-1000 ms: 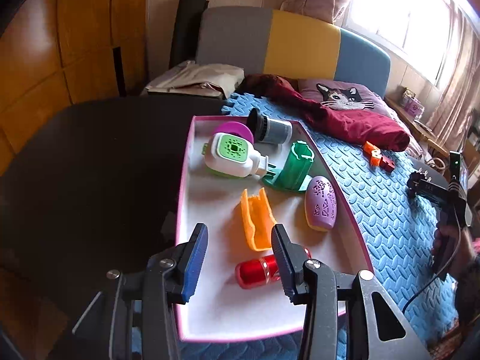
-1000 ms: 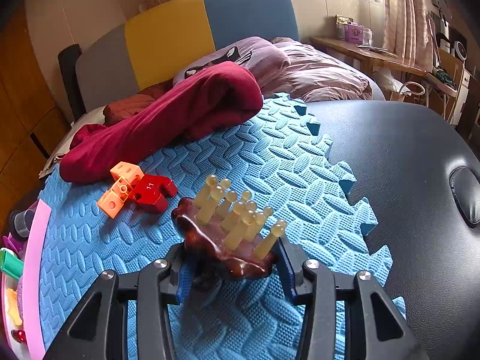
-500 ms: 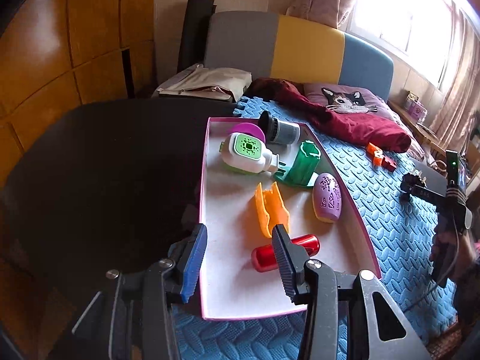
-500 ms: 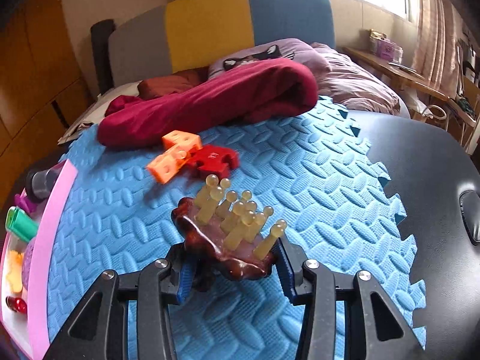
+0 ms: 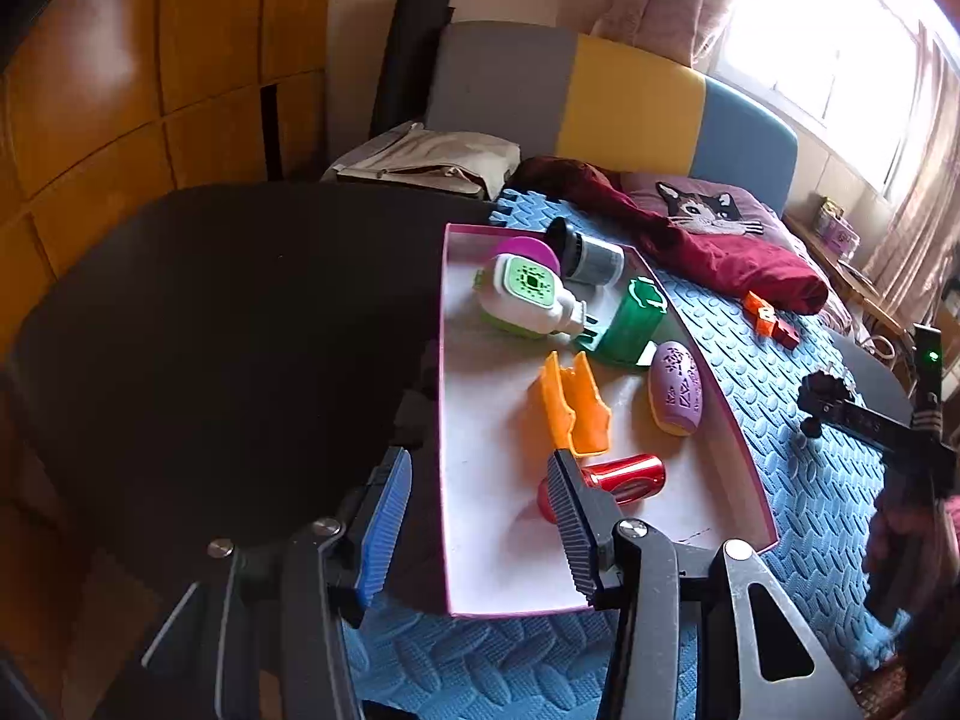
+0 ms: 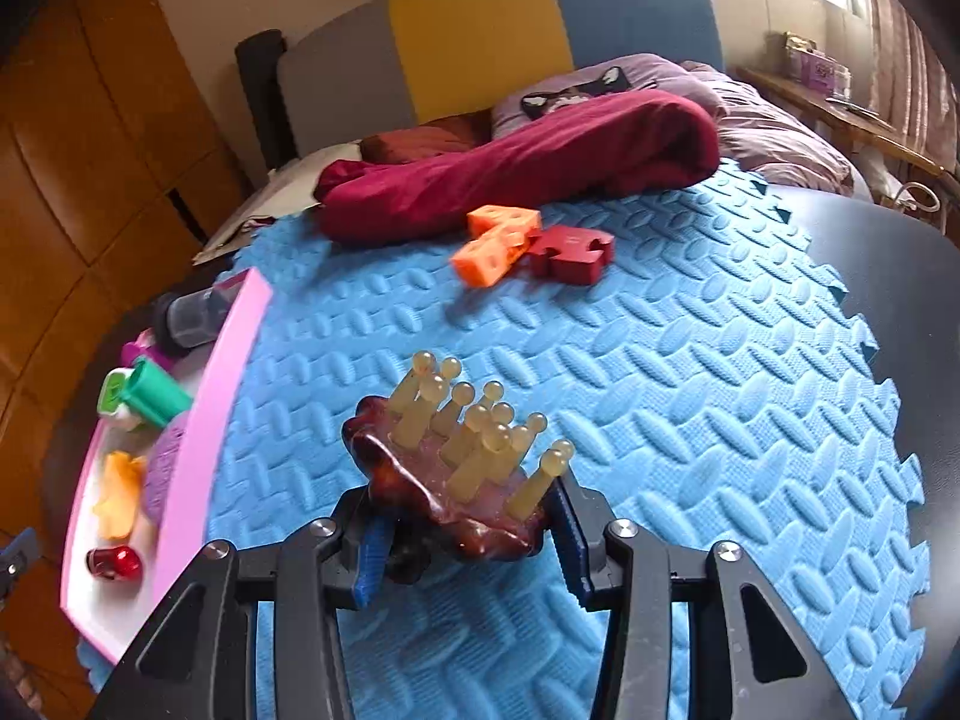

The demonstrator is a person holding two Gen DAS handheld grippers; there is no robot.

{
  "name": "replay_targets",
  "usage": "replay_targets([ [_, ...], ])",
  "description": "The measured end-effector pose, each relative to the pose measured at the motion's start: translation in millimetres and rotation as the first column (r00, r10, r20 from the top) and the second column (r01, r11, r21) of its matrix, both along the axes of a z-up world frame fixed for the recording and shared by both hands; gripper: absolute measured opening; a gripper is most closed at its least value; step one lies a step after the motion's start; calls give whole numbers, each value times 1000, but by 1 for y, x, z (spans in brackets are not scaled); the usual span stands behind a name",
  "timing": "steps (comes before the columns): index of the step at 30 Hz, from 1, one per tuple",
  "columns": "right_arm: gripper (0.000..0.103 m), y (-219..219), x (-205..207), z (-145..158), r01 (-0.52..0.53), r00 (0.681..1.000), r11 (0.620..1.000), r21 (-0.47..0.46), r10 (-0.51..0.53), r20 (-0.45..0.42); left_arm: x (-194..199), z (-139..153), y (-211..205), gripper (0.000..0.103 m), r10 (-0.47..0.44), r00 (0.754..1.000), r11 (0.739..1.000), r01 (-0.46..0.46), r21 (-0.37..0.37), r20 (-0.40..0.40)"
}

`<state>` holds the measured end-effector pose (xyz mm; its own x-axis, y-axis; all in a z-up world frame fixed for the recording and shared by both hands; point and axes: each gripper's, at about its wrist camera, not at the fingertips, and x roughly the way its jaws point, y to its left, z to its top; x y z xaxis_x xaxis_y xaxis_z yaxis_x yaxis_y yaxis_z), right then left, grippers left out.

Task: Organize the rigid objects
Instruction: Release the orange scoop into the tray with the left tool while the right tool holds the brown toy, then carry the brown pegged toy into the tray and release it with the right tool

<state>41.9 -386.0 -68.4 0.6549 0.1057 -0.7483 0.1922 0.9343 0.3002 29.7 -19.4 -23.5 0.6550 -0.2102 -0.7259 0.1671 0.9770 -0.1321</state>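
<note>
My right gripper [image 6: 465,540] is shut on a brown massager with yellowish knobbed prongs [image 6: 462,474] and holds it above the blue foam mat [image 6: 690,408]. My left gripper [image 5: 477,516] is open and empty, over the near left edge of the pink-rimmed white tray [image 5: 486,576]. The tray holds a red cylinder [image 5: 612,483], an orange clip [image 5: 570,405], a purple oval [image 5: 675,387], a green holder [image 5: 630,324], a white and green device [image 5: 528,294] and a grey cylinder [image 5: 585,255]. The tray [image 6: 198,420] also shows in the right wrist view. Orange blocks [image 6: 495,240] and a red block [image 6: 570,252] lie on the mat.
A dark red cloth [image 6: 528,180] and a cat-print pillow [image 5: 702,216] lie at the mat's far side. The mat rests on a black table [image 5: 210,312]. A grey, yellow and blue headboard [image 5: 600,96] stands behind. The right gripper's body [image 5: 888,426] shows at the left view's right edge.
The right gripper has swung left with the massager, bringing the tray more into its view. The left gripper has drawn back and left, from over the tray to its near left edge.
</note>
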Motion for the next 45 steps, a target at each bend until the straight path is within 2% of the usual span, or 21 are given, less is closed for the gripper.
replay_targets([
  [7,46,49,-7,36,-157,984,987,20,154,90,1,2,21,48,53,998,998,-53,-16,15],
  [12,46,110,-1,63,-335,933,942,-17,334,135,0,0,34,48,81,997,997,-81,-19,7],
  [16,46,159,13,66,-437,889,898,-54,441,123,0,-3,41,48,93,996,995,-93,-23,-1],
  [18,46,176,24,60,-461,879,883,-94,468,92,-1,-3,42,48,95,995,995,-95,-26,0],
  [23,47,204,61,27,-477,878,864,-160,475,-48,-1,-7,45,48,90,996,995,-91,-29,-14],
  [25,47,209,65,22,-483,875,860,-163,482,-54,0,-9,47,48,90,996,995,-91,-32,-21],
  [37,50,195,58,23,-448,894,890,-82,448,-24,3,-12,47,48,105,994,994,-106,-23,-28],
  [45,51,183,34,41,-433,897,892,-125,441,37,-1,-7,40,48,104,995,995,-104,1,-12],
])
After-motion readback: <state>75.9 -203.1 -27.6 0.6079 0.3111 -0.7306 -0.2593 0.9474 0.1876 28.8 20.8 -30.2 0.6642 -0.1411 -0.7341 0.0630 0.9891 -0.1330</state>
